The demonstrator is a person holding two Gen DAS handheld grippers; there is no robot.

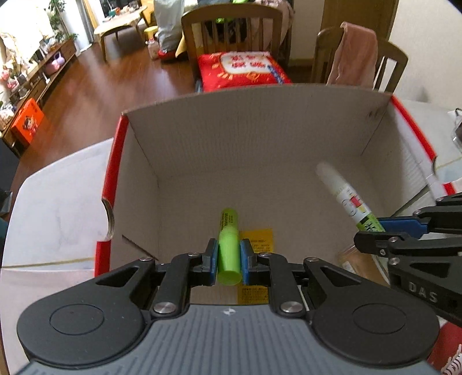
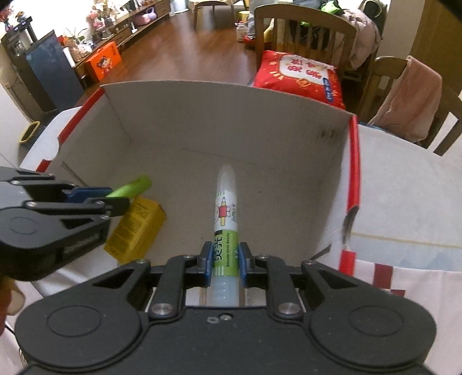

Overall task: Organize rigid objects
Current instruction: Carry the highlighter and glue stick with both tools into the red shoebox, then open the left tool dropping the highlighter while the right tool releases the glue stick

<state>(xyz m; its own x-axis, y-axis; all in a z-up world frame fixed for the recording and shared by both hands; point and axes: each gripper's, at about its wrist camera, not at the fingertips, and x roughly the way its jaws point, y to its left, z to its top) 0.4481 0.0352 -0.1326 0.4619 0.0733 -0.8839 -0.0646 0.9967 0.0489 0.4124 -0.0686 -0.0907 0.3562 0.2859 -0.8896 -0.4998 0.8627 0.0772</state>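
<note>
An open cardboard box (image 1: 260,138) with red outer sides stands on the white table; its far wall (image 2: 231,115) fills the middle of the right wrist view. My left gripper (image 1: 228,259) is shut on a green highlighter (image 1: 229,245) that points down into the box. My right gripper (image 2: 225,261) is shut on a white pen with a green label (image 2: 225,213), also held over the box's inside. Each gripper shows in the other's view: the right gripper (image 1: 372,235) with its white pen (image 1: 346,199), the left gripper (image 2: 115,197) with its highlighter (image 2: 132,187). A yellow carton (image 2: 135,230) lies on the box floor.
Wooden chairs (image 1: 231,26) stand beyond the table, one bearing a red cushion (image 1: 245,70), another a pink cloth (image 1: 355,54). The white table (image 1: 57,207) spreads left of the box. A wooden floor and low shelves lie further back.
</note>
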